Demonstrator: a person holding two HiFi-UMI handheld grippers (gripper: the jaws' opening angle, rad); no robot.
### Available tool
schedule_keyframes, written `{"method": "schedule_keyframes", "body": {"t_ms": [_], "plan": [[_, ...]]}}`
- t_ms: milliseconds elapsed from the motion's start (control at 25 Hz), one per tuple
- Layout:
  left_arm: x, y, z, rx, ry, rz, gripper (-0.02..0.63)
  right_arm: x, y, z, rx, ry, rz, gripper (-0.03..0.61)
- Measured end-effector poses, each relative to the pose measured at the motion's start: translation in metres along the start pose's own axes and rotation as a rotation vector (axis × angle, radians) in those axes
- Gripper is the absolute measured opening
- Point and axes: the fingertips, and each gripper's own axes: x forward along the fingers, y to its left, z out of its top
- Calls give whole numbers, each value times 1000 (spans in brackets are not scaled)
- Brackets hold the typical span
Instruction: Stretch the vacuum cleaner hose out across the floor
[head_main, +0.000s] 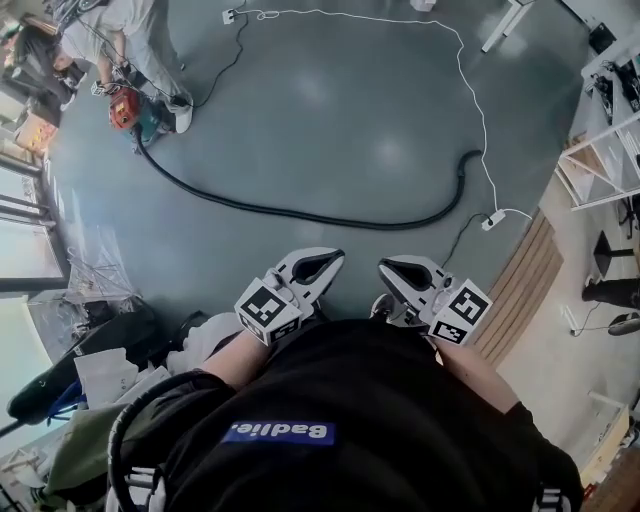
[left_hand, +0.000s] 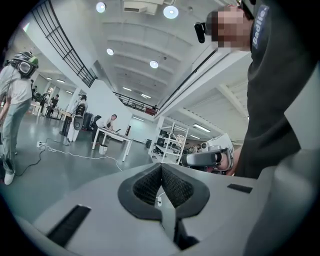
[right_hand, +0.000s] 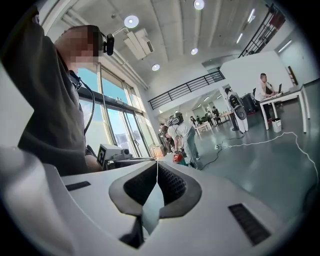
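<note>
A long black vacuum hose lies in a shallow curve across the grey floor, from a red vacuum cleaner at the upper left to its free end at the right. Both grippers are held close to my body, well short of the hose. My left gripper is shut with nothing between its jaws, and its pads meet. My right gripper is likewise shut and empty, jaw tips touching. The red vacuum cleaner shows small beyond the right jaws.
A person bends over the vacuum cleaner at the upper left. A white cable runs across the floor to a socket block. Clutter and bags sit at my left; wooden boards and shelving stand at the right.
</note>
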Motion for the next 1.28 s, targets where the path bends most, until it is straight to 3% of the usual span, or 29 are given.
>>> {"method": "schedule_keyframes", "body": {"t_ms": [160, 320, 720, 1280], "plan": [[20, -20, 11, 83, 40, 1, 9, -10, -3, 1, -24, -25, 31, 8], [38, -37, 14, 109, 52, 1, 9, -14, 1, 2, -45, -45, 72, 8], [66, -70, 3, 116, 72, -15, 9, -56, -6, -7, -57, -33, 41, 6], [70, -64, 2, 101, 68, 10, 9, -58, -17, -6, -35, -39, 14, 6]]}}
